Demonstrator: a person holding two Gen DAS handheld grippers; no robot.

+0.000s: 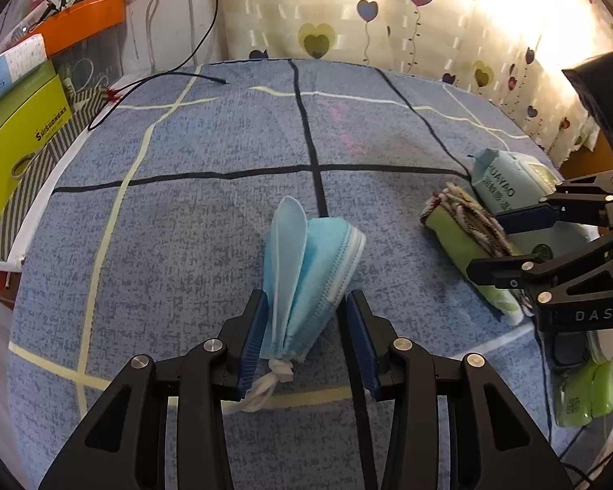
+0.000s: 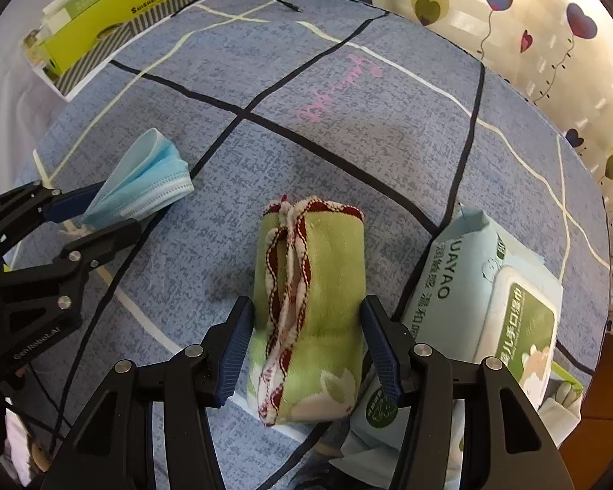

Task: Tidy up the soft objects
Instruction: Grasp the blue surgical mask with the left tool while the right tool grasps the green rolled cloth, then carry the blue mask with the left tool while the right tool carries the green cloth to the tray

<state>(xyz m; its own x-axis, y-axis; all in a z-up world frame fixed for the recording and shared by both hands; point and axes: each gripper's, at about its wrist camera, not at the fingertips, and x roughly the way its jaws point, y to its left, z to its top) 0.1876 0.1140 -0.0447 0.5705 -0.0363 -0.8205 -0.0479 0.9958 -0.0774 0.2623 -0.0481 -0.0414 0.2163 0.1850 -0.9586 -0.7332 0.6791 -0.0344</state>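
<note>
A folded stack of light blue face masks (image 1: 312, 269) lies on the blue checked cloth (image 1: 208, 220). My left gripper (image 1: 306, 306) is open around its near end, one finger on each side; it also shows in the right wrist view (image 2: 102, 208) beside the masks (image 2: 143, 181). A rolled green towel with red and white trim (image 2: 310, 306) lies on the cloth. My right gripper (image 2: 306, 322) is open around it, fingers beside the roll. In the left wrist view the towel (image 1: 466, 241) sits between the right gripper's fingers (image 1: 511, 241).
A pale blue wet wipes pack (image 2: 490, 298) lies just right of the towel, with a smaller green pack (image 1: 588, 392) nearer. A yellow-green box (image 1: 16, 139) and an orange bin (image 1: 86, 20) stand at the left. A black cable (image 1: 163, 81) lies at the far edge. A heart curtain (image 1: 429, 20) hangs behind.
</note>
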